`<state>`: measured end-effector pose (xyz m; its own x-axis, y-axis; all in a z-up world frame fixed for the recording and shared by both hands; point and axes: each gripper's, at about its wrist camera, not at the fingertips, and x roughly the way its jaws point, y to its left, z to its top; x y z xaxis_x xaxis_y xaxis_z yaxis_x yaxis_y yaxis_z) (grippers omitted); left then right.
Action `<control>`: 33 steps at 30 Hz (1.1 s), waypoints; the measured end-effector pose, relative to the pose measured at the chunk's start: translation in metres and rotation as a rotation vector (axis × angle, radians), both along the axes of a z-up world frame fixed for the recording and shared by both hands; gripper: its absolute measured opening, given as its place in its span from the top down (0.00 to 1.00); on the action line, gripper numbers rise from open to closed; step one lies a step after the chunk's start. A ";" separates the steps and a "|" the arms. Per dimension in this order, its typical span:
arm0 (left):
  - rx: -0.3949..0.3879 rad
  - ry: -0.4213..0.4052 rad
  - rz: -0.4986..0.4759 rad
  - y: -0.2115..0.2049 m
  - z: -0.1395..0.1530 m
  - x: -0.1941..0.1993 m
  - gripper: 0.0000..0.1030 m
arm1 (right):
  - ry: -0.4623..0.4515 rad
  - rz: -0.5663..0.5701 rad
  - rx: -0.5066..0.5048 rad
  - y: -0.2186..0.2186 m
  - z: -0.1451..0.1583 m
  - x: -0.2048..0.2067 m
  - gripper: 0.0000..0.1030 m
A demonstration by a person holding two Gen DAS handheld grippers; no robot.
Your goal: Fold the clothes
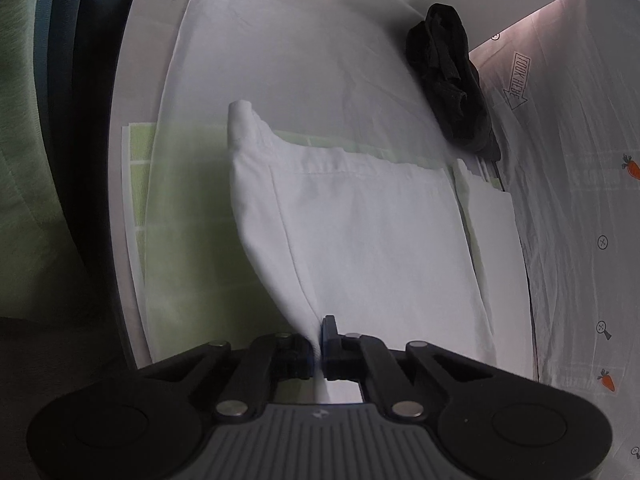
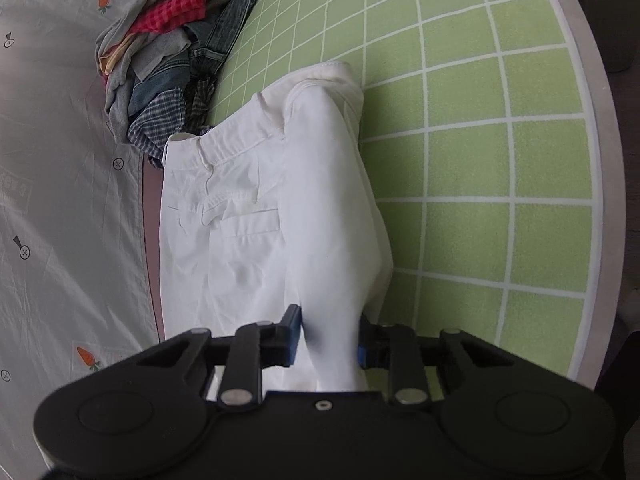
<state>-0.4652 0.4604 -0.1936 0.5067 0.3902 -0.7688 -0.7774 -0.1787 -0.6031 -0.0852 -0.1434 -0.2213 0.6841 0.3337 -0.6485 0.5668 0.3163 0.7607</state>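
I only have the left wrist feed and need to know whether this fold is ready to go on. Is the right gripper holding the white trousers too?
Observer: Yes. The right gripper has a thick bunch of the white trousers between its jaws, which stand fairly wide around it.
Operator: What's beyond the waistband on that side?
Observer: A heap of unfolded clothes, with denim, red check and grey pieces, beside the waistband.
Operator: Is there room on the mat?
Observer: The green grid mat lies bare to the right of the trousers in the right wrist view.
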 end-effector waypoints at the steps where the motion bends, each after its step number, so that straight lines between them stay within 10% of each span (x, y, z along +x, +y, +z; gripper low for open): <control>1: 0.005 0.002 -0.008 0.002 0.004 -0.003 0.98 | -0.002 -0.016 -0.006 0.001 0.000 -0.003 0.84; 9: 0.113 -0.071 -0.049 0.002 0.104 -0.021 0.98 | -0.066 -0.076 -0.037 0.004 0.034 -0.044 0.97; 14: 0.409 -0.110 -0.202 0.014 0.195 0.010 0.98 | -0.219 -0.041 -0.042 0.011 0.102 -0.056 0.97; 27: 0.347 -0.043 -0.105 0.045 0.158 0.095 0.98 | -0.245 0.026 -0.152 0.045 0.112 0.018 0.97; 33: 0.412 -0.045 -0.215 0.108 0.175 0.220 0.98 | -0.241 0.038 -0.167 0.058 0.116 0.060 0.97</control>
<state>-0.2452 0.5682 -0.0182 0.6388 0.5413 -0.5468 -0.7420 0.2453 -0.6240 -0.0249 -0.0853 -0.1052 0.8141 0.2644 -0.5170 0.3614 0.4663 0.8075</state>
